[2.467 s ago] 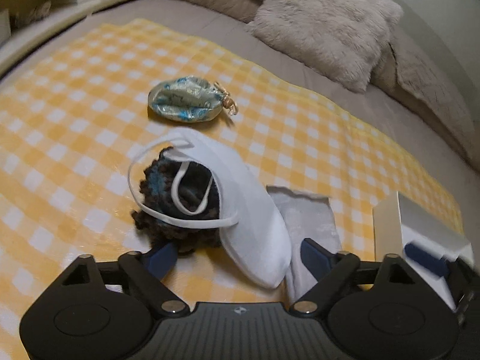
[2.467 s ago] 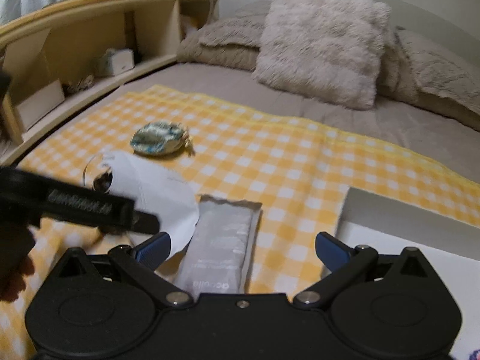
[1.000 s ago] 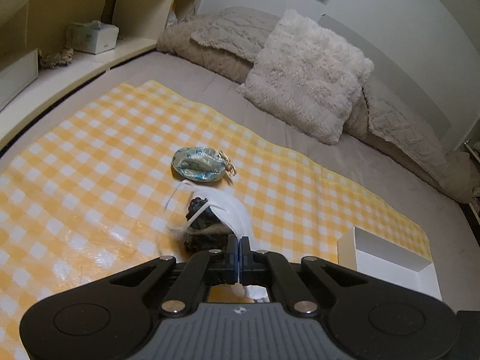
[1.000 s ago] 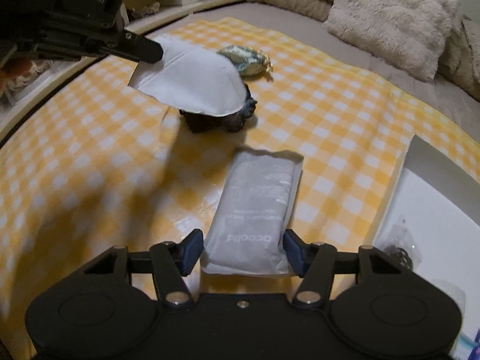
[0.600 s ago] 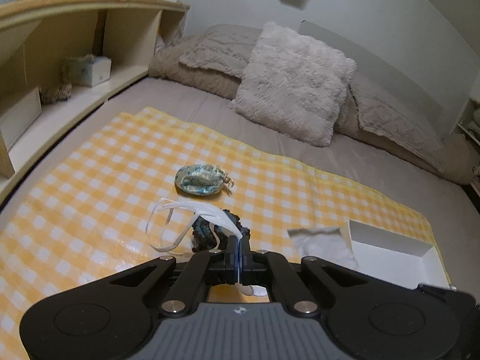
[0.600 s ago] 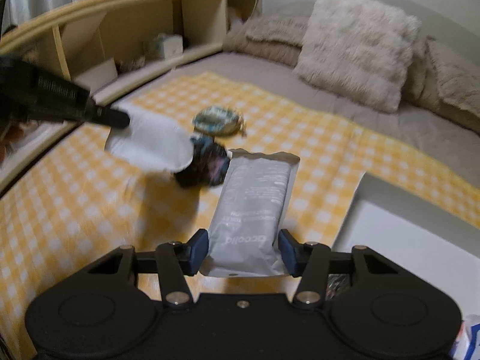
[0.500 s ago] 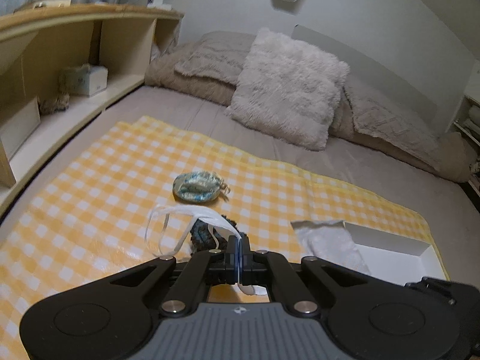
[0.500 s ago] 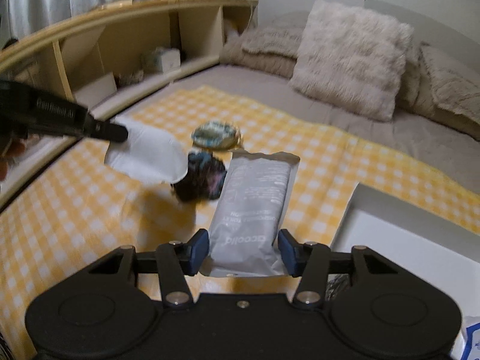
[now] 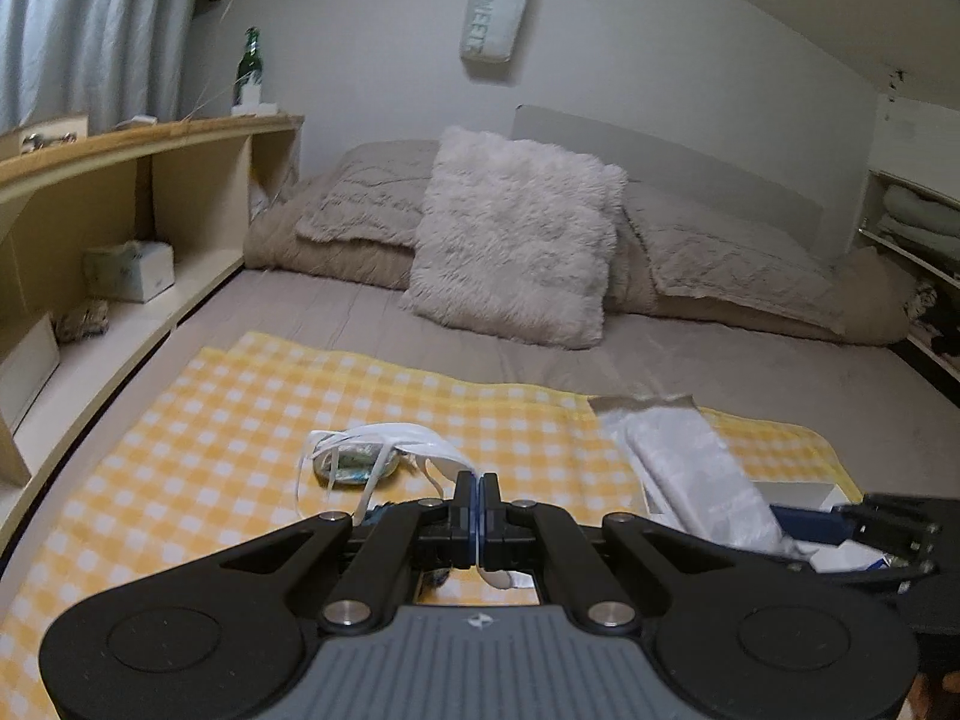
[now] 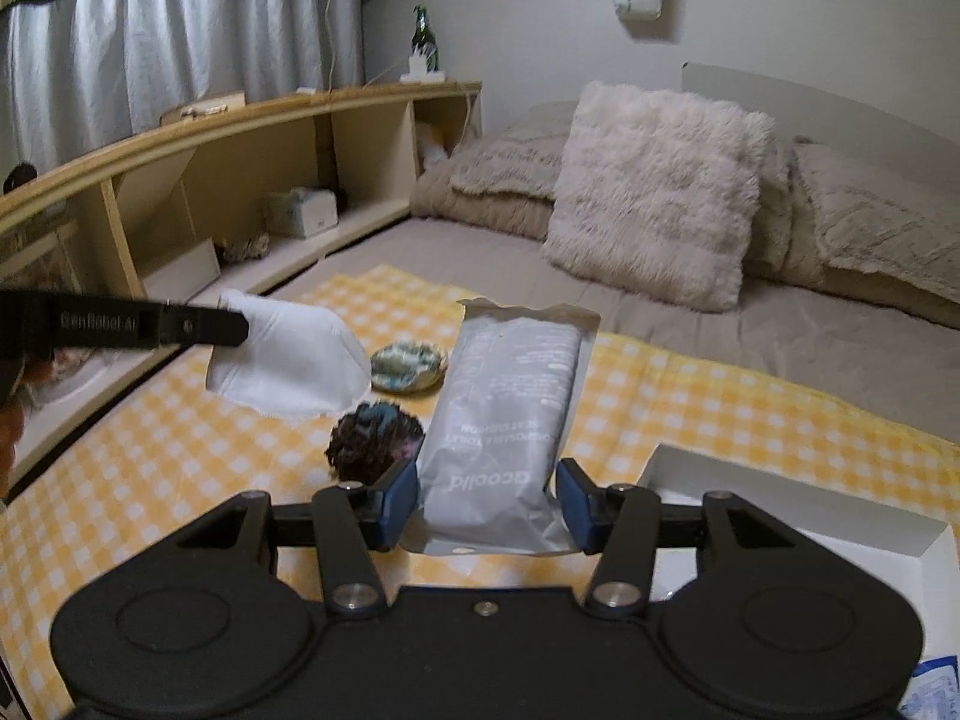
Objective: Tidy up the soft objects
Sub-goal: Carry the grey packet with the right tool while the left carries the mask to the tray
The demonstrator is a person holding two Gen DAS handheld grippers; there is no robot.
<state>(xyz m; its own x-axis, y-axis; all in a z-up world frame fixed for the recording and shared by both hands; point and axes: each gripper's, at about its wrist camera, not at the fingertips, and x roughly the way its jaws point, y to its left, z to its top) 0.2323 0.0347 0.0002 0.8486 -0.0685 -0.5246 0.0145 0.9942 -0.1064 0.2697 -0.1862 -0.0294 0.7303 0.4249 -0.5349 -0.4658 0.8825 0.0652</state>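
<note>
My left gripper (image 9: 478, 495) is shut on the edge of a white face mask (image 9: 414, 443), held in the air above the yellow checked cloth (image 9: 240, 420); the mask also shows in the right wrist view (image 10: 288, 354), with the left gripper (image 10: 237, 324) pinching it. My right gripper (image 10: 487, 501) is shut on a grey flat packet (image 10: 510, 420), lifted off the cloth; the packet also shows in the left wrist view (image 9: 690, 468). A dark knitted scrunchie (image 10: 375, 438) and a blue-green pouch (image 10: 408, 366) lie on the cloth.
A white open box (image 10: 810, 534) sits at the cloth's right end. A fluffy pillow (image 9: 516, 240) and folded blankets (image 9: 750, 270) lie at the head of the bed. A wooden shelf unit (image 10: 240, 180) with a tissue box (image 10: 300, 213) runs along the left.
Both grippers have risen with their loads; the views now look more level across the bed. The packet has moved towards the white box.
</note>
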